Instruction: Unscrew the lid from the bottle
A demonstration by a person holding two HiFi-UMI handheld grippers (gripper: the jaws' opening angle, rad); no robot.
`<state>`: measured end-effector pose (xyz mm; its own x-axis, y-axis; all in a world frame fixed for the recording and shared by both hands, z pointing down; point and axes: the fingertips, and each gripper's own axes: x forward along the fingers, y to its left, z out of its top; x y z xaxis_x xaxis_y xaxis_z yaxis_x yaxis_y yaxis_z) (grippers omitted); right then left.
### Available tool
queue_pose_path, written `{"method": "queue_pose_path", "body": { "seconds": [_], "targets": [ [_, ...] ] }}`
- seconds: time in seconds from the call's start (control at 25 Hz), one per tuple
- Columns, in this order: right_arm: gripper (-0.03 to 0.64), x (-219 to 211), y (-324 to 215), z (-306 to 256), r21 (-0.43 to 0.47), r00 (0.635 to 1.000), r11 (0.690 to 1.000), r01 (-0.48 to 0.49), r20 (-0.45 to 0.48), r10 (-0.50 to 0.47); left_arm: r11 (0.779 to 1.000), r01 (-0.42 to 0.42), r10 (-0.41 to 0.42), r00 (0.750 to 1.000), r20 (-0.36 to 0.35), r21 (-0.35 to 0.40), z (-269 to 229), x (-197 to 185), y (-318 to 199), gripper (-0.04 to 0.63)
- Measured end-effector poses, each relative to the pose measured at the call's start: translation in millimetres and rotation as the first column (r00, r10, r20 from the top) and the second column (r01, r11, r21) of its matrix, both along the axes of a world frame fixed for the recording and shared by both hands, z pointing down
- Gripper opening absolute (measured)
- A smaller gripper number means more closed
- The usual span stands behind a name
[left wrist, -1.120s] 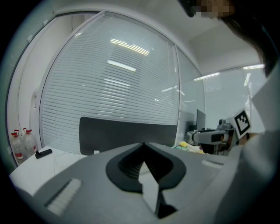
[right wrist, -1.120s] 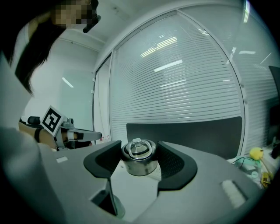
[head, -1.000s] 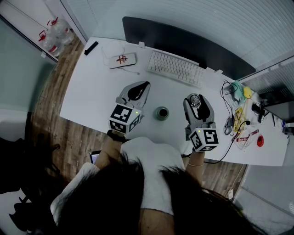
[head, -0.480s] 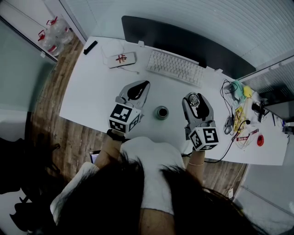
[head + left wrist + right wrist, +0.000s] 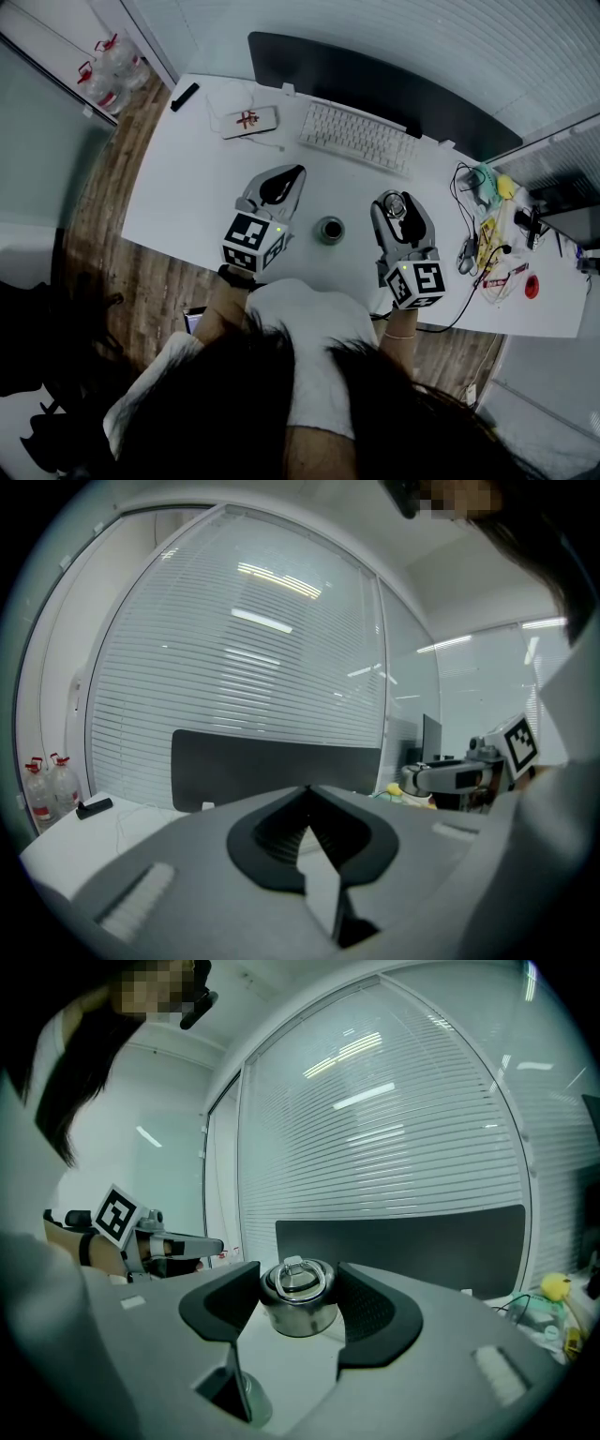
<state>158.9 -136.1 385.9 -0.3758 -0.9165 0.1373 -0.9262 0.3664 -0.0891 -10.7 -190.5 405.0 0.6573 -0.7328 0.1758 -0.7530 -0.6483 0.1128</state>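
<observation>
Your right gripper (image 5: pixel 298 1277) has its jaws clamped on the lid (image 5: pixel 298 1312), a small steel cap with a wire ring on top. Both dark pads press against its sides. The lid is off the bottle (image 5: pixel 330 230) and held just to the right of it, clear of it.

The bottle stands upright on the white desk (image 5: pixel 187 197). From above, its top shows as a dark circle inside a lighter rim. It stands between your two grippers and touches neither.

Your left gripper (image 5: pixel 307 789) sits just left of the bottle with its jaws closed together and nothing between them.

Both grippers point away from you. On the far side of the bottle lies the keyboard (image 5: pixel 358 138), and beyond that stands the dark monitor (image 5: pixel 375 89). Well to the right of the bottle, past your right gripper, a tangle of cables (image 5: pixel 473 246) and small items lies on the desk.
</observation>
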Motion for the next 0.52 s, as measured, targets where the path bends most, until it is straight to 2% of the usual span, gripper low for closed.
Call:
{"method": "queue_pose_path", "body": {
  "seconds": [0.52],
  "targets": [
    [0.259, -4.6, 0.1, -1.7, 0.007, 1.0, 1.0, 0.017, -0.003, -0.017, 1.0, -0.001, 0.001, 1.0, 0.0, 0.003, 0.0, -0.7, 1.1, 0.058]
  ]
}}
